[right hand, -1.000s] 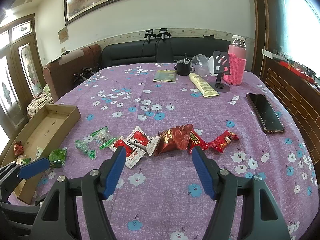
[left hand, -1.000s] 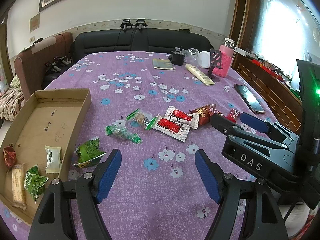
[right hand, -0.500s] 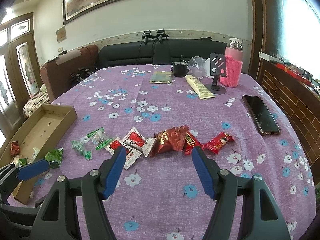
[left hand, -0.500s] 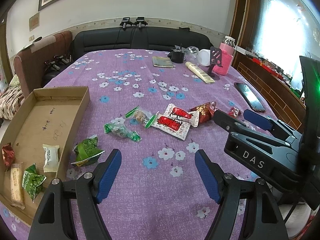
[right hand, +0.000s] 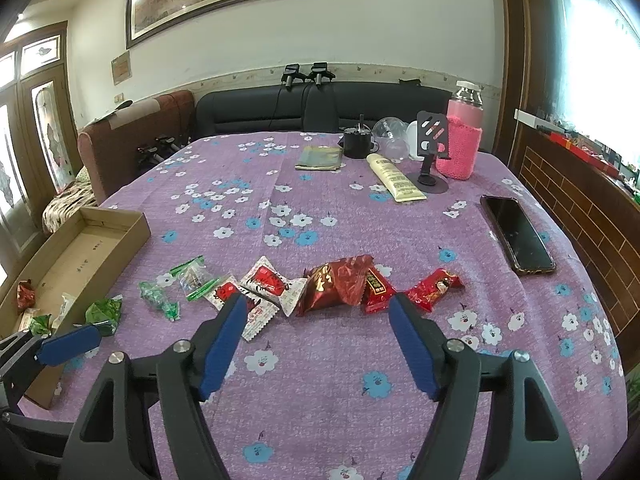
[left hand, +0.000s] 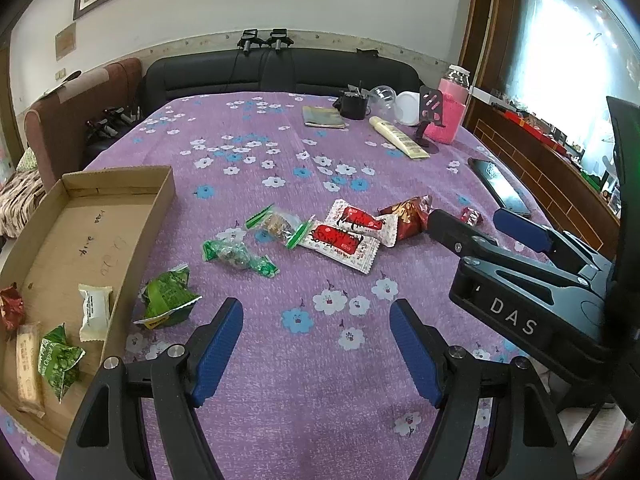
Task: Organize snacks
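- L gripper [left hand: 316,344]: jaws spread wide, nothing between the blue pads, hovering over bare purple floral tablecloth [left hand: 248,148].
- R gripper [right hand: 318,338]: jaws also spread, empty; tips just short of the snack row, dark red foil bag [right hand: 336,284] sits ahead, between the fingers' line of sight.
- Cardboard tray [left hand: 120,236] at table's L edge. Inside, near end: white pkt [left hand: 94,310], green pkt [left hand: 58,360], long tan bar [left hand: 28,364], small red pkt [left hand: 10,306]. Far end of tray shows bare cardboard w/ handwriting.
- Crumpled green pkt [left hand: 166,300] on cloth just beside tray's outer wall.
- Loose row, L to R: green twist-wrap candy [left hand: 236,256], clear pkt w/ green ends [left hand: 278,226], two white/red pkts [left hand: 348,236] overlapping, red foil bag, two small red pkts [right hand: 434,290] touching it on the R.
- Phone [right hand: 516,234] face up near R edge, well apart from snacks.
- Far end: cream tube [right hand: 394,178], pink-sleeved bottle [right hand: 460,146], black phone stand [right hand: 432,148], booklet [right hand: 320,158].
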Demonstrator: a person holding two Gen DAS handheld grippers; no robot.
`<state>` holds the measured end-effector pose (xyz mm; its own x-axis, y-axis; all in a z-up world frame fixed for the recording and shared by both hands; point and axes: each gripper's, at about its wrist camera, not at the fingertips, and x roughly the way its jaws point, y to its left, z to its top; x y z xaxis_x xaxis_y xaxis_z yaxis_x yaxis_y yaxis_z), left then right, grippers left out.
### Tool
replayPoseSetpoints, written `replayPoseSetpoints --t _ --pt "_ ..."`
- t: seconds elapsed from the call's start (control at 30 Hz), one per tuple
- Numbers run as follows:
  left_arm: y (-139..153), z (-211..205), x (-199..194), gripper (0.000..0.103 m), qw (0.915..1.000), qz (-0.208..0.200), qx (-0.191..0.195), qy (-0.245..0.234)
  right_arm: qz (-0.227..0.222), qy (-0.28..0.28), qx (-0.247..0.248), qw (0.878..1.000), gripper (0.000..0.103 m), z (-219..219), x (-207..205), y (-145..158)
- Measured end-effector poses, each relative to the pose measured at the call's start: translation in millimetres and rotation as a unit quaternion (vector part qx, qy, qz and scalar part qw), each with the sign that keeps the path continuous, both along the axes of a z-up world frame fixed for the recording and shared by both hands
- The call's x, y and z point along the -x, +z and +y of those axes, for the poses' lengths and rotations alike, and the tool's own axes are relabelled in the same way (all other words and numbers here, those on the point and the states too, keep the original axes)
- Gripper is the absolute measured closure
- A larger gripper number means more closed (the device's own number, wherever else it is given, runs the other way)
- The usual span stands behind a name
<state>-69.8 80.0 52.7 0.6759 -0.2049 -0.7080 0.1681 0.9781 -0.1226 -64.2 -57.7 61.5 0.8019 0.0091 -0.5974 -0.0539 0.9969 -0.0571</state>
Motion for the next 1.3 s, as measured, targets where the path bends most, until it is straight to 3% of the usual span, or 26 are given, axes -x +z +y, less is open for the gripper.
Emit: replayPoseSetpoints --t 0.23,0.33,0.47,0.57,0.67,0.83,0.93,0.97,1.0,1.03,1.13,1.3 --pt "-1 11 -7 0.024 0.9995 0.014 0.026 0.005 0.009 0.006 -0.011 1.000 0.031 -9 -6 0" --pt "5 25 -16 0.024 0.9987 0.010 0.047 0.020 0.034 -0.020 -0.083 0.996 0.030 -44 -19 -1" --pt "12 31 -32 0.024 0.9984 0.003 0.053 0.019 0.067 -0.047 -0.186 0.979 0.030 -89 -33 -11" --pt "11 24 -47 0.024 0.9981 0.009 0.060 -0.014 0.092 -0.029 -0.257 0.962 0.030 -102 -39 -22" --pt "5 2 -62 0.024 0.9973 0.019 0.043 -0.056 0.108 -0.024 -0.294 0.949 0.030 -108 -42 -30" --pt "-11 -38 -98 0.024 0.9922 0.037 0.001 -0.119 0.098 -0.049 -0.301 0.947 0.031 -118 -42 -29" --pt "-25 -48 -124 0.024 0.9889 0.068 0.002 -0.132 0.095 -0.061 -0.300 0.947 0.031 -123 -43 -30" --pt "-31 -47 -131 0.026 0.9875 0.083 0.005 -0.134 0.095 -0.064 -0.298 0.948 0.031 -124 -43 -30" --pt "-35 -47 -136 0.035 0.9852 0.100 0.010 -0.139 0.094 -0.068 -0.295 0.949 0.031 -124 -43 -30" --pt "-37 -48 -136 0.041 0.9836 0.107 0.010 -0.145 0.094 -0.071 -0.292 0.949 0.031 -125 -43 -30" --pt "-33 -54 -118 0.048 0.9772 0.108 -0.008 -0.183 0.094 -0.073 -0.289 0.950 0.031 -126 -43 -31" --pt "-29 -66 -64 0.048 0.9618 0.112 -0.057 -0.243 0.098 -0.076 -0.287 0.950 0.031 -126 -44 -32"
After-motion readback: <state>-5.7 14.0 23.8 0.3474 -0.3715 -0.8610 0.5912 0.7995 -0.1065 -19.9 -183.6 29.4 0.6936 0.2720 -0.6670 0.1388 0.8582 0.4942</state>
